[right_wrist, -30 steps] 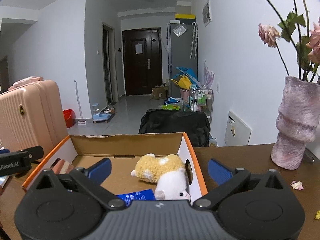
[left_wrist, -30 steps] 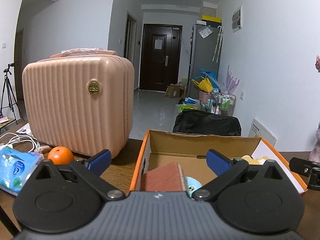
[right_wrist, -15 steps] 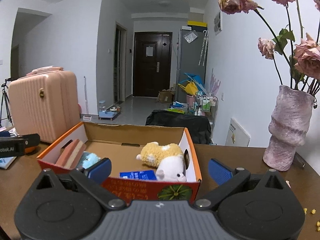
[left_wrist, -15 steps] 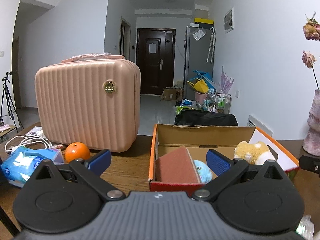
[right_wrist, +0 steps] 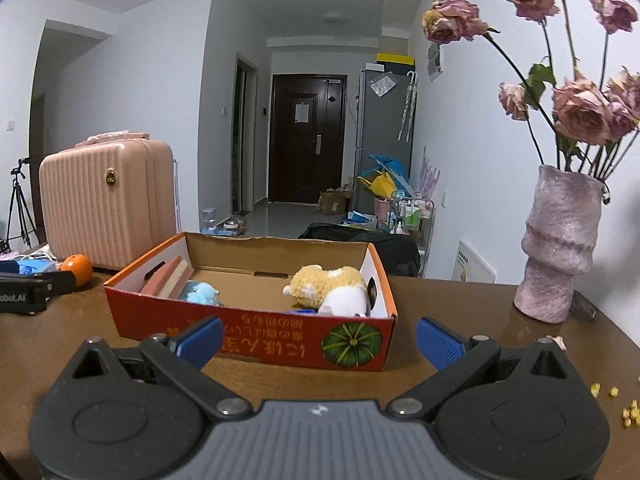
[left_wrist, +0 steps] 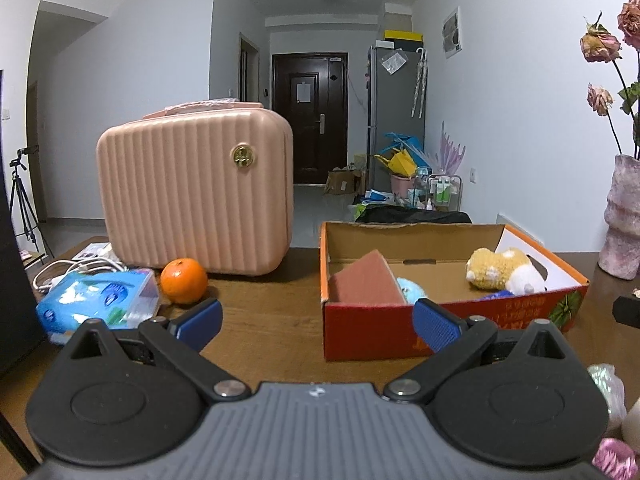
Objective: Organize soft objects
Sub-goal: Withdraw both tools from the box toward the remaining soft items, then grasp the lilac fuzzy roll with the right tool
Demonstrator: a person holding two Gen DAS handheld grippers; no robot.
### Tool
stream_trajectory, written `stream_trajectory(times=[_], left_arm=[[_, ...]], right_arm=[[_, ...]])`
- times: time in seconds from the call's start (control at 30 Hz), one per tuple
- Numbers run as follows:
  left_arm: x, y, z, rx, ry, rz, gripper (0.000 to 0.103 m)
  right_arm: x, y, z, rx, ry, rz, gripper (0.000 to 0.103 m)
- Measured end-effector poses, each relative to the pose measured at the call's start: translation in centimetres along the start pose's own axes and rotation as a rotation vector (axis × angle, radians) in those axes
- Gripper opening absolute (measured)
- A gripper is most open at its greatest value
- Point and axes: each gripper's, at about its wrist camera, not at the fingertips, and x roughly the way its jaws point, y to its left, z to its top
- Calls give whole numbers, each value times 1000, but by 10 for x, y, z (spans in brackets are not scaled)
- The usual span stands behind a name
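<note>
An orange cardboard box (left_wrist: 448,330) (right_wrist: 256,344) stands on the wooden table. Inside it are a brown sponge (left_wrist: 366,284) (right_wrist: 166,282), a light blue soft toy (left_wrist: 412,290) (right_wrist: 200,294), and a yellow and white plush toy (left_wrist: 500,272) (right_wrist: 332,286). My left gripper (left_wrist: 318,322) is open and empty, in front of the box's left corner. My right gripper (right_wrist: 318,338) is open and empty, in front of the box's near wall. Soft pink and white things (left_wrist: 612,456) lie at the left wrist view's bottom right edge.
A pink hard suitcase (left_wrist: 196,192) (right_wrist: 108,204) stands left of the box, with an orange (left_wrist: 184,280) (right_wrist: 78,270), a blue tissue pack (left_wrist: 96,302) and white cables (left_wrist: 76,270) beside it. A pink vase (right_wrist: 560,244) (left_wrist: 624,216) of dried roses stands to the right. Yellow crumbs (right_wrist: 612,404) lie near the right edge.
Both grippers have pulled back from over the box toward the near side of the table. The box's front wall now shows in both views. Both stay open and empty.
</note>
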Motion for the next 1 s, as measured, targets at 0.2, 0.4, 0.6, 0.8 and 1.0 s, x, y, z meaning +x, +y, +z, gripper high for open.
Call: stream_trajectory(times=[0.2, 0.4, 0.6, 0.8, 1.0], left_arm=[[-20, 6, -11, 9, 4, -4, 103], [-41, 7, -21, 26, 5, -9, 103], [-60, 10, -27, 27, 11, -14, 103], [-81, 17, -38, 21, 26, -32, 103], [-98, 26, -50, 21, 46, -49, 103]], right_arm=[[-21, 6, -13, -4, -5, 1, 103], [-41, 14, -24, -13, -9, -15, 103], [-64, 25, -36, -19, -16, -5, 103], [-87, 35, -47, -14, -24, 10, 103], [-103, 46, -58, -13, -16, 22, 103]])
